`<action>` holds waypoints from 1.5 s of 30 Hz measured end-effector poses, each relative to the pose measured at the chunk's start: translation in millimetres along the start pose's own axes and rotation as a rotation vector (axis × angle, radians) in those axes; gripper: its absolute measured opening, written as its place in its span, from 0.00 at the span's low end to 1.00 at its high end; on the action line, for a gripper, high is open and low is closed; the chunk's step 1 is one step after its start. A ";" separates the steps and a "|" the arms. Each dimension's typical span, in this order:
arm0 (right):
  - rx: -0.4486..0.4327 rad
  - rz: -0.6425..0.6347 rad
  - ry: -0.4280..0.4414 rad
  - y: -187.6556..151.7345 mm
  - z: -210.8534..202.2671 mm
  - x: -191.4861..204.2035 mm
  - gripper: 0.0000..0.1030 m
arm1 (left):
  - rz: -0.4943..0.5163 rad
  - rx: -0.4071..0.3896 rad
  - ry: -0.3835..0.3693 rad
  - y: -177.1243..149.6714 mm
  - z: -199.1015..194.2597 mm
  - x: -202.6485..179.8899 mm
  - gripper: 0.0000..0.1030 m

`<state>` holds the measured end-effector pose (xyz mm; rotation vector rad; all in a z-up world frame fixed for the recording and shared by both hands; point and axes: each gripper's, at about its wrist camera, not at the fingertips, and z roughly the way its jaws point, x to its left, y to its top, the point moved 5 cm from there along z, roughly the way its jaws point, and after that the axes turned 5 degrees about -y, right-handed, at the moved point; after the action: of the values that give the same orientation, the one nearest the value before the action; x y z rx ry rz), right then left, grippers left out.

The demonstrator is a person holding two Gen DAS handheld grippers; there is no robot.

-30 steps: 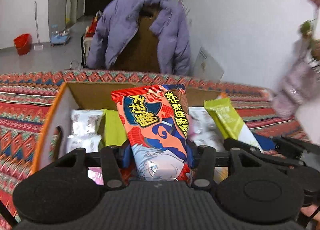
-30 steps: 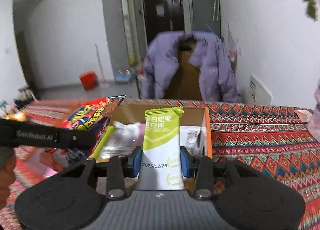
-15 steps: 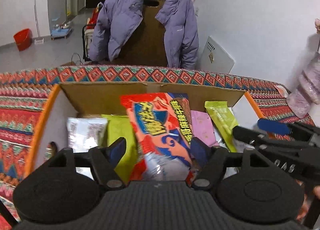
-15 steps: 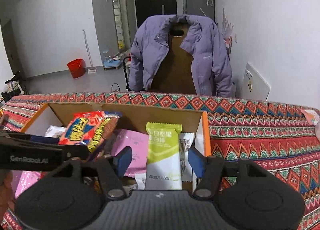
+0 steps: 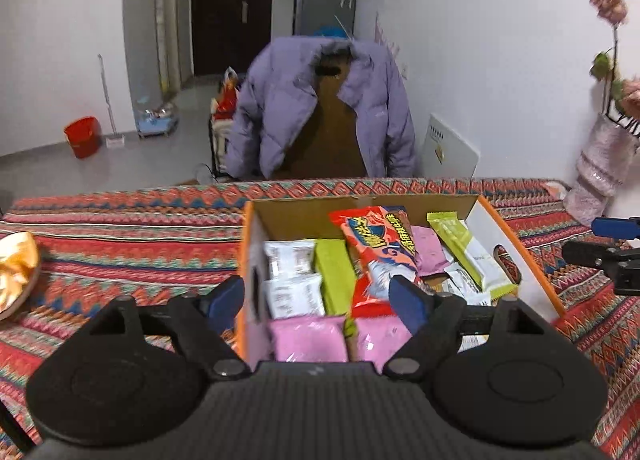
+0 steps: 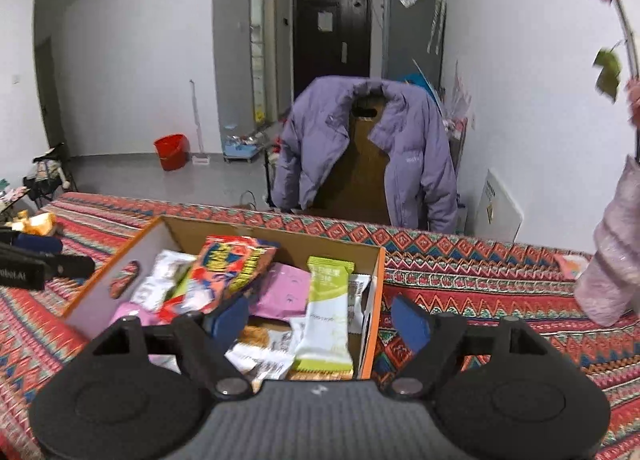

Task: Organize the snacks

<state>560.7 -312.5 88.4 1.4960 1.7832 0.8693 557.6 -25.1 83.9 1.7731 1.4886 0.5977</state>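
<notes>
Left wrist view: left gripper [image 5: 316, 300], a second ago clamped on the red foil snack packet [image 5: 376, 256], is opening, empty. Right gripper [image 6: 320, 320] likewise released the green-and-white bar [image 6: 326, 312]. Both now lie in the orange-edged cardboard box [image 5: 532, 260]; placement complete.

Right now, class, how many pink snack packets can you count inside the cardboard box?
3: two pink packets side by side at the box's near end, and one further back, between the red packet and the green-and-white bar. More may be buried underneath.
</notes>
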 end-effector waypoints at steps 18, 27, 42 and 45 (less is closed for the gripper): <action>-0.138 -0.019 0.060 -45.3 -125.1 45.7 0.80 | -0.039 -0.145 0.020 -70.1 -137.4 -8.2 0.81; -0.298 -0.030 0.078 -124.9 -217.5 77.7 0.88 | -0.001 -0.286 0.035 -158.9 -216.6 -39.6 0.84; -0.381 -0.043 0.059 -288.3 -337.2 141.1 0.98 | 0.021 -0.375 0.105 -329.1 -318.4 -69.2 0.92; -0.382 -0.033 0.062 -313.5 -349.2 150.7 0.98 | 0.012 -0.388 0.092 -353.5 -329.2 -74.3 0.95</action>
<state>78.6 -233.4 22.9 1.2009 1.5688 1.1744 73.5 1.9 22.6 1.4702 1.3159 0.9166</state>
